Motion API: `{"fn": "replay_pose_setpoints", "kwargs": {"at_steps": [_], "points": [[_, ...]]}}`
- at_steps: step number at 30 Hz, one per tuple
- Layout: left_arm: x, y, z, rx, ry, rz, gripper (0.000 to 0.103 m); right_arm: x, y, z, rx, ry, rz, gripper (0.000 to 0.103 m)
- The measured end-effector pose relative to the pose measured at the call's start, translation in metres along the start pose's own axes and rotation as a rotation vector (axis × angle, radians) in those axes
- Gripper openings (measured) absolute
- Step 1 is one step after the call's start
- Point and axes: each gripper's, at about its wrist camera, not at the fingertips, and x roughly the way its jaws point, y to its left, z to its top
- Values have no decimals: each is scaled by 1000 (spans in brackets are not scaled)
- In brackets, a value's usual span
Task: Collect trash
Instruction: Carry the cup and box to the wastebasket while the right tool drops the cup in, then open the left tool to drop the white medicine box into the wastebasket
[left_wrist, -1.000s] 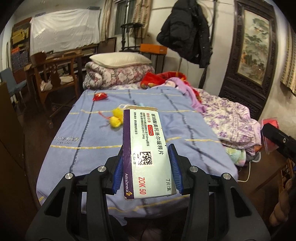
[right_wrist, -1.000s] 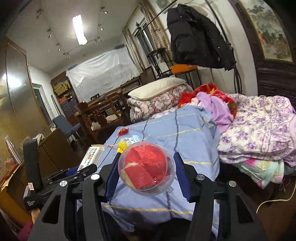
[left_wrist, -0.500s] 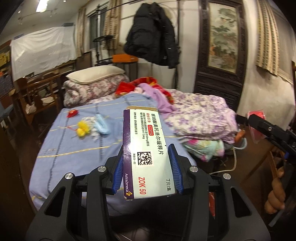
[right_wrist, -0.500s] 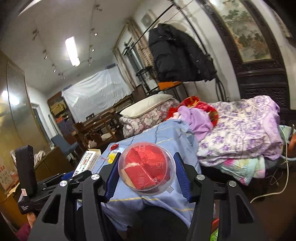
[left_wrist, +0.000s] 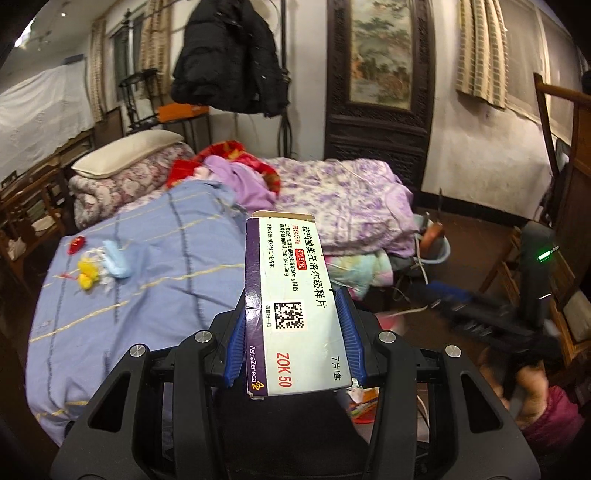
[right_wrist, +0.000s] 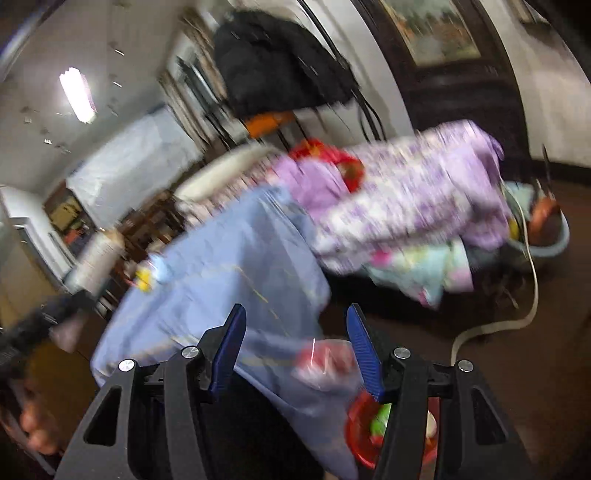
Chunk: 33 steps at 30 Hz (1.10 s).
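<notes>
My left gripper (left_wrist: 293, 334) is shut on a white and purple medicine box (left_wrist: 291, 306) and holds it in the air beyond the foot of the blue bed (left_wrist: 147, 280). My right gripper (right_wrist: 295, 343) is open; the clear round container with red paper (right_wrist: 325, 363) is a blur just below its fingers, falling towards a red bin (right_wrist: 364, 439) with green trash in it. Yellow, red and light-blue scraps (left_wrist: 99, 258) lie on the bed. The right gripper also shows, blurred, in the left wrist view (left_wrist: 480, 317).
Purple floral quilts (left_wrist: 351, 206) are piled on the bed's right side. A blue basin (right_wrist: 543, 236) and a white cable (right_wrist: 491, 328) are on the dark floor. A wooden chair (left_wrist: 554, 258) stands at the right. A black coat (left_wrist: 229, 55) hangs on the wall.
Both grippers swung right, away from the bed. My right gripper opened and let go of the clear container, which is dropping. The left still holds the box.
</notes>
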Motion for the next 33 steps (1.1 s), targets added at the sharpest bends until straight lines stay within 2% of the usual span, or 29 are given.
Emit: {"fn": "replay_pose_setpoints", "kwargs": {"at_steps": [3, 5, 6, 8, 13, 18, 21, 22, 24, 26, 29, 33], "points": [[19, -12, -1, 20, 36, -41, 45, 30, -24, -17, 36, 109, -67, 57], [35, -24, -2, 46, 69, -64, 45, 45, -44, -29, 91, 182, -74, 57], [42, -28, -3, 57, 84, -75, 45, 45, -51, -32, 118, 186, -65, 58], [51, -36, -4, 69, 102, -94, 45, 37, -64, -33, 176, 165, -36, 65], [77, -59, -7, 105, 156, -141, 45, -2, -76, -13, 177, 32, -68, 67], [103, -89, -13, 154, 222, -189, 46, -45, -87, 2, 208, -99, -43, 71], [119, -107, -18, 190, 266, -219, 46, -60, -89, 6, 203, -140, -32, 74], [125, -113, -20, 203, 287, -230, 48, -64, -90, 6, 202, -146, -28, 75], [136, -122, -25, 214, 322, -239, 60, -69, -92, 7, 202, -151, -18, 75], [140, -125, -28, 214, 334, -242, 71, -70, -93, 6, 198, -149, -13, 75], [140, -125, -26, 220, 328, -226, 81, -71, -94, 6, 196, -147, -12, 75], [133, -115, -19, 191, 301, -195, 83, -69, -93, 4, 206, -137, -5, 75]]}}
